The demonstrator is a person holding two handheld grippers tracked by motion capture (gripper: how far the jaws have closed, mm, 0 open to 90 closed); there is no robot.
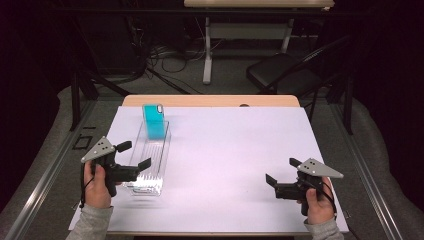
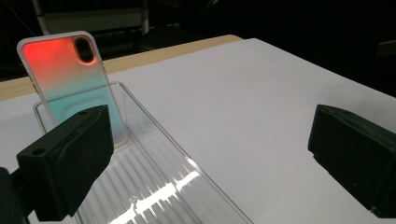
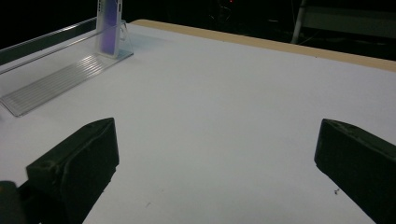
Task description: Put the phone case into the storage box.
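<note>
Phone case [image 1: 154,121] stands upright at far end of clear tray [image 1: 159,186] nr table's left edge; left gripper [image 1: 134,154] open beside tray's near end, right gripper [image 1: 282,171] open, empty, nr right edge.

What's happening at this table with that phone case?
A person holds a pair of tongs in each hand over a white table. A phone case stands upright at the far end of a clear plastic tray. The left tongs hover open at the tray's near end; the right tongs are open, holding nothing.
</note>
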